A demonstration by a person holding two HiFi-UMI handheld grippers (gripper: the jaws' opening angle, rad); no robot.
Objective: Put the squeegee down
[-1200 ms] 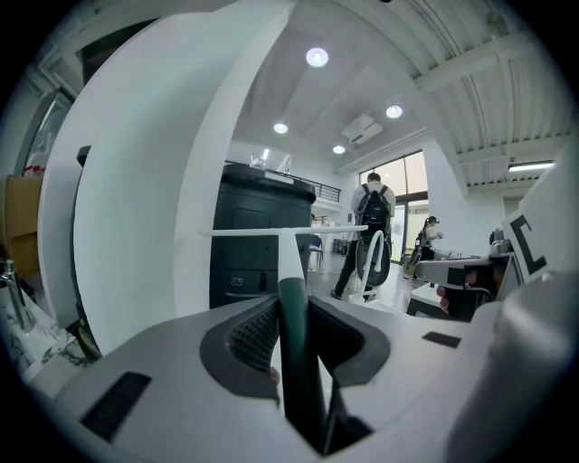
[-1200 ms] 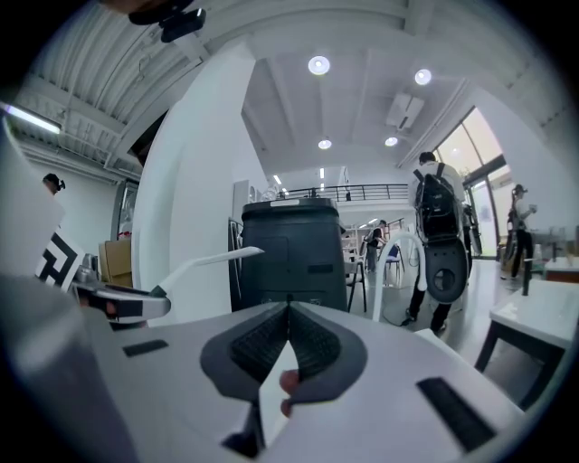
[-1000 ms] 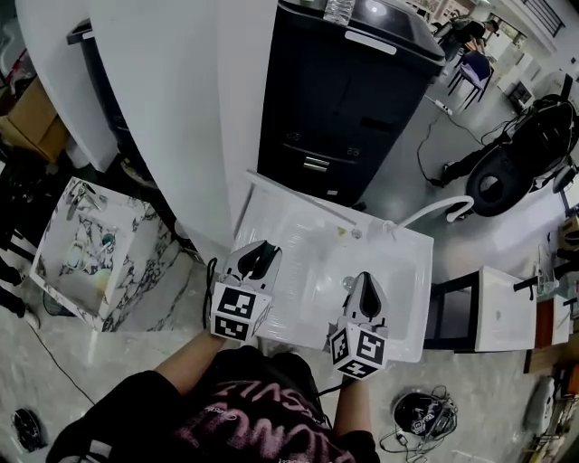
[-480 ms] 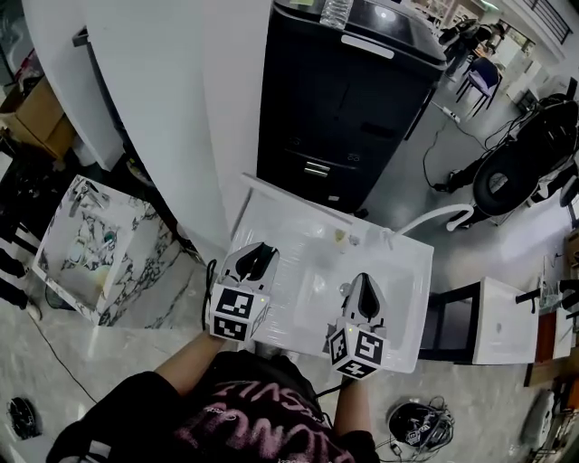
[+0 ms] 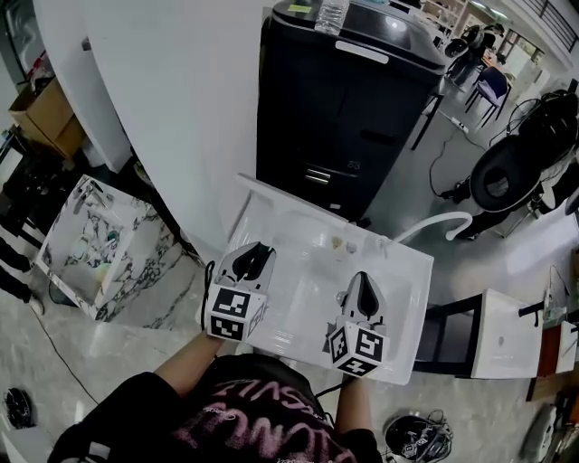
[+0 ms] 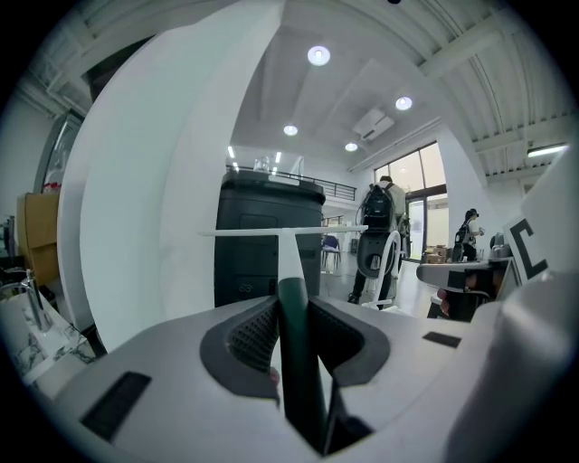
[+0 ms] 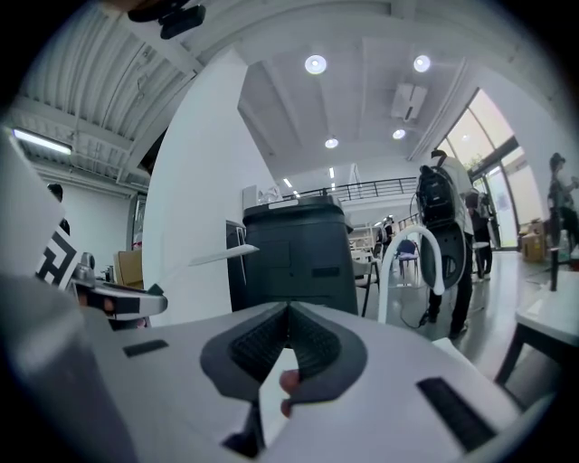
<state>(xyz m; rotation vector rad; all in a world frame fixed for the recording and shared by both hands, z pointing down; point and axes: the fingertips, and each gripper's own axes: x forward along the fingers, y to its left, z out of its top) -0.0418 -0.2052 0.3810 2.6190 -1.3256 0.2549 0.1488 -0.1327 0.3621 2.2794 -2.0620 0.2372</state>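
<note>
Surroundings as I see them from the head view

Below me is a white sink (image 5: 312, 271) with a curved white faucet (image 5: 439, 218) at its far right corner. Behind it stands a black cabinet (image 5: 344, 108) with a bottle (image 5: 332, 15) on top. A white column (image 5: 172, 108) rises left of the cabinet, with a marble basin (image 5: 145, 271) further left and a cardboard box (image 5: 45, 113) beyond.
</note>
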